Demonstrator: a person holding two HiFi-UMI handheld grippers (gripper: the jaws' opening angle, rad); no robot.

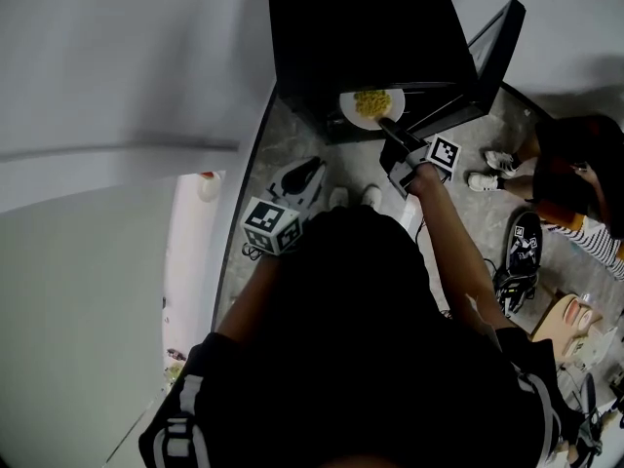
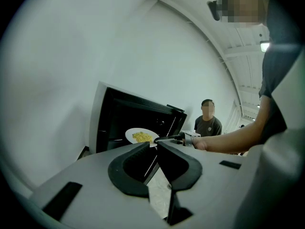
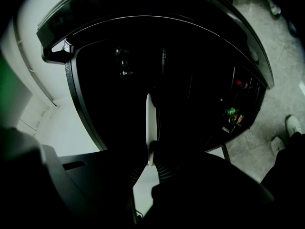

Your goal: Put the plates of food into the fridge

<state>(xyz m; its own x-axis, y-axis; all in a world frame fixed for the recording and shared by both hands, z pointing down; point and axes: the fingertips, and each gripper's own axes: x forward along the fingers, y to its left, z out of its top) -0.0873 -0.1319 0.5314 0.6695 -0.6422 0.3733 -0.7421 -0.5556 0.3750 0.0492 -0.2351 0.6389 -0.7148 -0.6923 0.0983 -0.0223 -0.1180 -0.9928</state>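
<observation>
White walls and a speckled grey floor frame a black fridge standing with its door swung wide, as a person leans over it with a gripper in each hand. The right gripper reaches out almost level at the fridge's mouth, carrying a white plate heaped with yellow food. The plate is held flat, likely so that nothing slides off on the way to a shelf. It sits at the front edge of the dark opening, and whether it already rests on a shelf cannot be told.

Seen from the right gripper's own camera, the plate appears edge-on, its near rim pinched between the two ribbed pads. The jaws stand only a little apart, clamped on that thin rim. Small jars or bottles sit in the door's racks.

The left gripper hangs back, low and to the side, well apart from the plate. Its jaws are drawn together with nothing between them, apparently kept clear of the reach. An onlooker stands beyond the fridge.
</observation>
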